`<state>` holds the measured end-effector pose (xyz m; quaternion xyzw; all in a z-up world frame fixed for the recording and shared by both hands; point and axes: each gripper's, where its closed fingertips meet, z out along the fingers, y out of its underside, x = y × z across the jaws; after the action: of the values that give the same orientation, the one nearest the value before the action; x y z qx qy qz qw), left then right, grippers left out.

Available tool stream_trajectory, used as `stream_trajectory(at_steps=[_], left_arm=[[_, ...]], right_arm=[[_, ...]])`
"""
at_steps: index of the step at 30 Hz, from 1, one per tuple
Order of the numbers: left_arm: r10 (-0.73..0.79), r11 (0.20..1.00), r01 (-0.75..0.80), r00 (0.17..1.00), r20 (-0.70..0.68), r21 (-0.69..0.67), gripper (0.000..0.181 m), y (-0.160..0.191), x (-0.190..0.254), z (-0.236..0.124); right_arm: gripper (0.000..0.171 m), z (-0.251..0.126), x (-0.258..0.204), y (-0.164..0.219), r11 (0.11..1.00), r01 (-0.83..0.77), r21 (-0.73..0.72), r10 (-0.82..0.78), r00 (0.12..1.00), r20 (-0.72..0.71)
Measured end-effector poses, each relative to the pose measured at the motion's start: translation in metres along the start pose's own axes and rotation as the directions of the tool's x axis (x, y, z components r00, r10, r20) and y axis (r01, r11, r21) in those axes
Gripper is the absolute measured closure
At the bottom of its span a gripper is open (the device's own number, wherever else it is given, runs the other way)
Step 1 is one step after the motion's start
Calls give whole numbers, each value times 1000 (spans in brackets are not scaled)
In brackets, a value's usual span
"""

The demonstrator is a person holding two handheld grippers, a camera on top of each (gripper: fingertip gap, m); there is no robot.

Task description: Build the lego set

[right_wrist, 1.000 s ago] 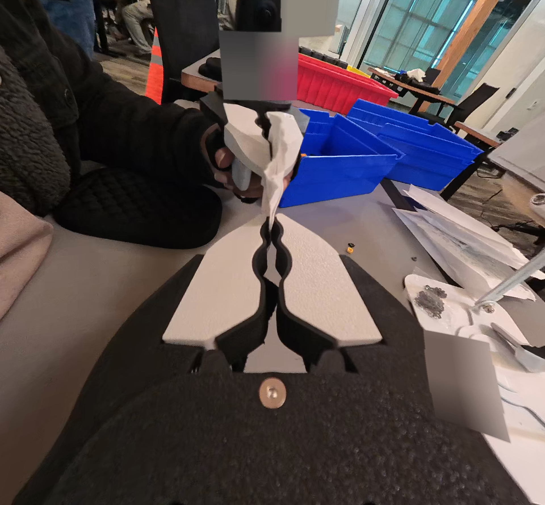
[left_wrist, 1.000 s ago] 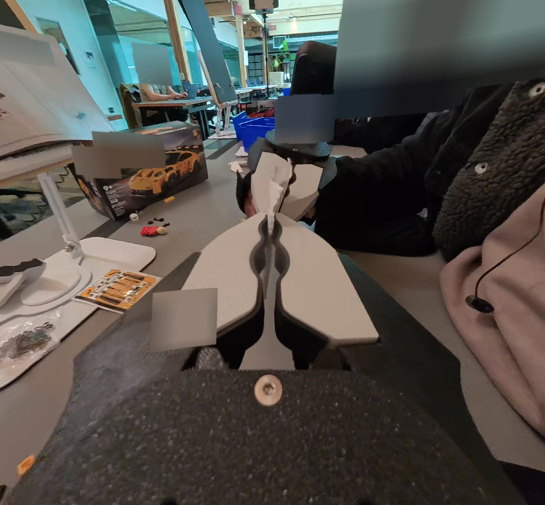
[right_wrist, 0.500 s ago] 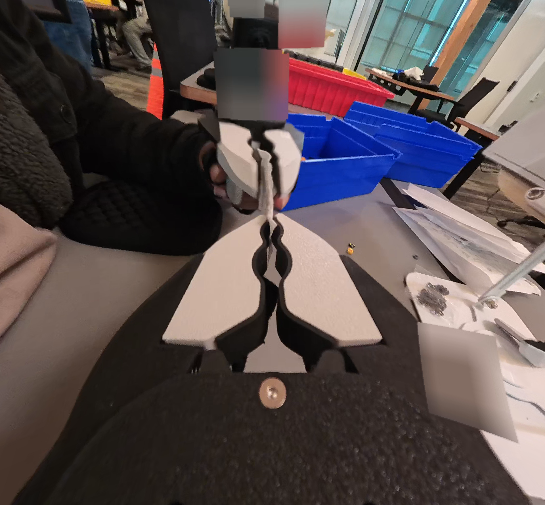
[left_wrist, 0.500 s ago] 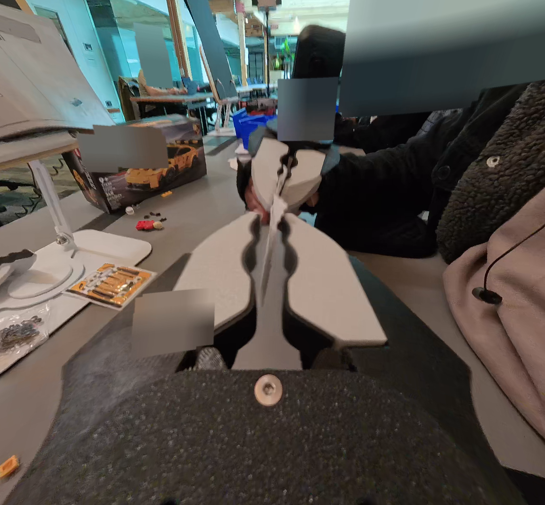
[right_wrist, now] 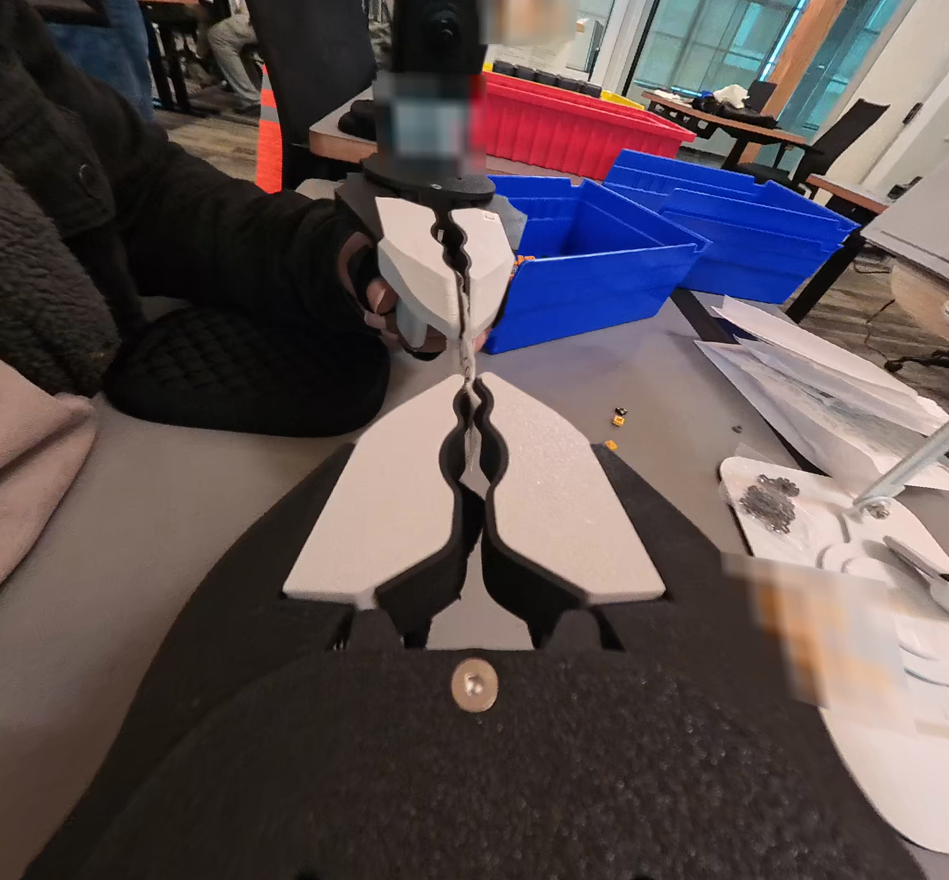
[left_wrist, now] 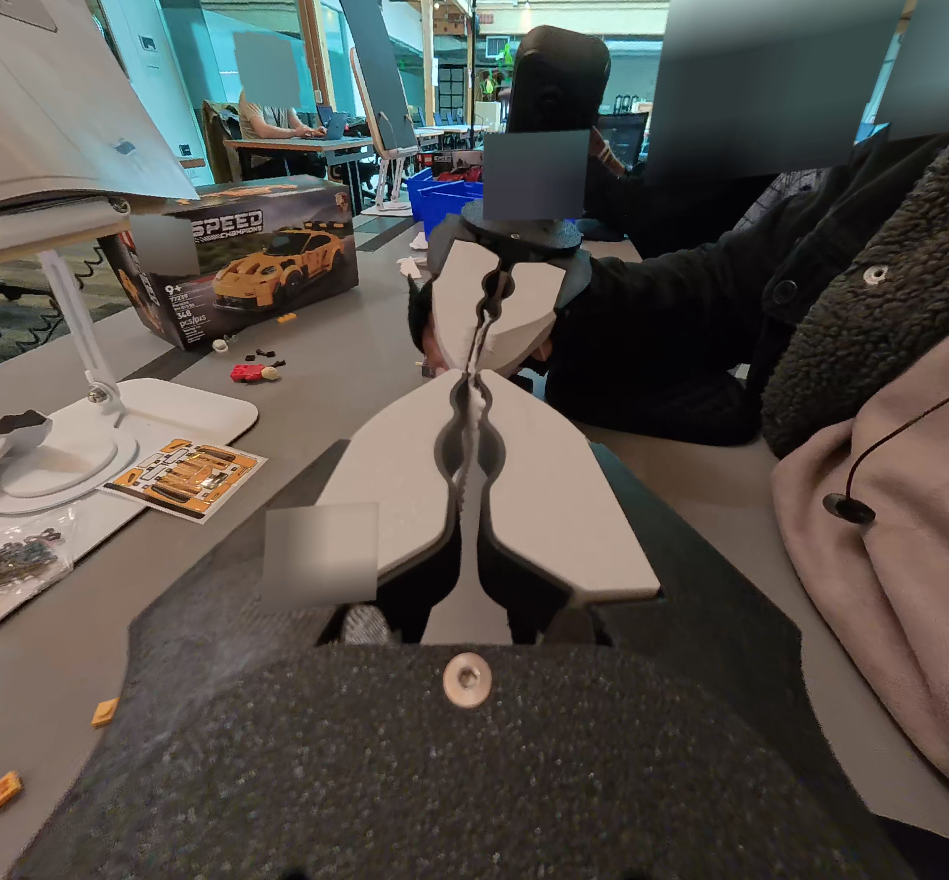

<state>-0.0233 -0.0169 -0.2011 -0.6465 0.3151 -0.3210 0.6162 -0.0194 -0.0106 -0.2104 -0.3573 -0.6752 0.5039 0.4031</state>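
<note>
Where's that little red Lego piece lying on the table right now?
In the left wrist view, the red piece lies on the grey table, left of the grippers, just in front of the set's box and behind the orange sticker sheet.

Printed lettering and figures across the front of the dark box with a yellow car, toward the far left edge of the table. Only tiny unreadable marks on the orange sticker sheet by the left edge.

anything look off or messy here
Yes: loose pieces lie scattered on the table, a red one by the box, orange ones at the near edge. Both grippers pinch one white bag between them.
</note>
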Motion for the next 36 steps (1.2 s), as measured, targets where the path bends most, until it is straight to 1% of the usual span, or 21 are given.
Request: stream_trajectory(at_steps=[3,5,6,8,9,10,11,14,18,22,23,24,26,32,36], left_arm=[[4,999,-3,1000,-5,33,180,1,-2,-1],[-1,999,0,1000,11,48,160,1,-7,-2],[-13,999,13,1000,10,42,154,3,-8,-2],[-35,999,35,999,-1,34,156,5,-8,-1],[-34,999,34,999,-8,28,162,7,-5,1],[-25,1000,25,1000,-8,17,180,8,-3,2],[-17,1000,17,1000,2,10,181,8,-3,2],[-53,999,53,999,-7,-9,181,7,-4,1],[-76,995,76,997,-3,-57,181,15,-6,2],[-81,990,82,997,12,-113,181,25,-8,3],[-84,989,86,996,16,-123,181,27,-9,4],[-86,988,88,996,23,-131,181,28,-10,4],[-95,986,98,995,27,-134,181,30,-12,4],[-89,986,97,994,67,-133,181,35,-19,4],[-79,991,90,992,101,-103,176,32,-26,1]], right_arm=[[171,0,0,1,999,-34,10,34,999,14],[171,-4,3,-4,996,-69,50,68,997,21],[171,-7,5,-10,992,-97,84,95,995,29],[171,-11,8,-16,983,-131,129,127,991,34],[171,-11,8,-16,982,-135,132,132,991,38],[171,-11,8,-15,981,-138,133,133,990,40],[171,-11,9,-16,980,-141,143,137,990,37],[171,-11,8,-16,977,-154,147,148,988,49],[170,-9,11,-8,984,-147,103,145,989,31],[156,-9,18,-3,989,-138,55,138,990,-10],[161,-9,17,1,992,-123,24,123,992,-9],[171,-8,15,4,995,-101,3,101,995,-8],[171,-7,16,6,997,-76,-18,76,997,-24],[171,-7,19,14,990,-139,-36,139,990,-15],[171,-10,26,14,987,-161,-17,160,986,-35]])
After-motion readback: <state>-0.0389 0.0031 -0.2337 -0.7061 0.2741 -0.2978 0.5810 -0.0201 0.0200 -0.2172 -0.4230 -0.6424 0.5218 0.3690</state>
